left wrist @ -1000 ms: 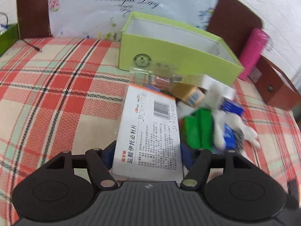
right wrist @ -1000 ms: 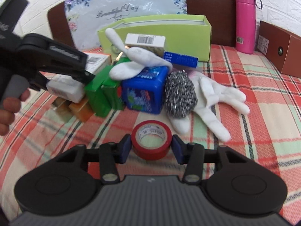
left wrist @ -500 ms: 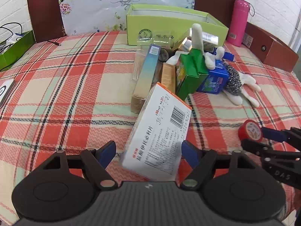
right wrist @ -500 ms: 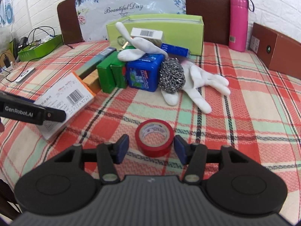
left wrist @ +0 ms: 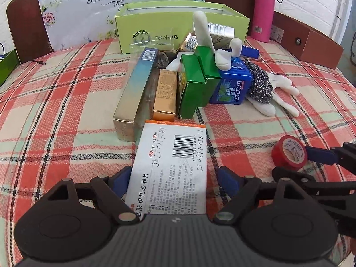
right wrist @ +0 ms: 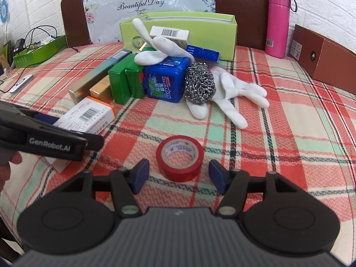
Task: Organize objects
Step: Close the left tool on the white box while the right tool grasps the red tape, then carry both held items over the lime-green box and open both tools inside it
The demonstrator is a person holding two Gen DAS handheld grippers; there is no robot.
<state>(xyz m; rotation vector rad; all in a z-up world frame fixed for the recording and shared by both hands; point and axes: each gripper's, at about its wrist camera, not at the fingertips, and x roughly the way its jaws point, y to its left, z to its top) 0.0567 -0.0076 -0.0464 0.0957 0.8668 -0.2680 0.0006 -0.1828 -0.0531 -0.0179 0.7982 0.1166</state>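
Note:
My left gripper (left wrist: 173, 180) is open, its pads apart on either side of a white and orange medicine box (left wrist: 171, 169) that lies flat on the plaid cloth. The box also shows in the right wrist view (right wrist: 89, 115). My right gripper (right wrist: 179, 175) is open around a red tape roll (right wrist: 179, 155) lying flat on the cloth, pads clear of it. The roll shows in the left wrist view (left wrist: 289, 152). An open lime-green box (left wrist: 178, 24) stands at the back.
A pile sits mid-table: long gold box (left wrist: 133, 93), orange box (left wrist: 164, 95), green boxes (left wrist: 195, 84), blue Mentos tub (right wrist: 164, 82), steel scourer (right wrist: 199, 84), white gloves (right wrist: 240, 93). A pink bottle (right wrist: 278, 22) and a brown box (right wrist: 322, 55) stand at the right.
Both grippers opened and drew back toward the front. The medicine box and the red tape roll now lie released on the cloth in front of the pile.

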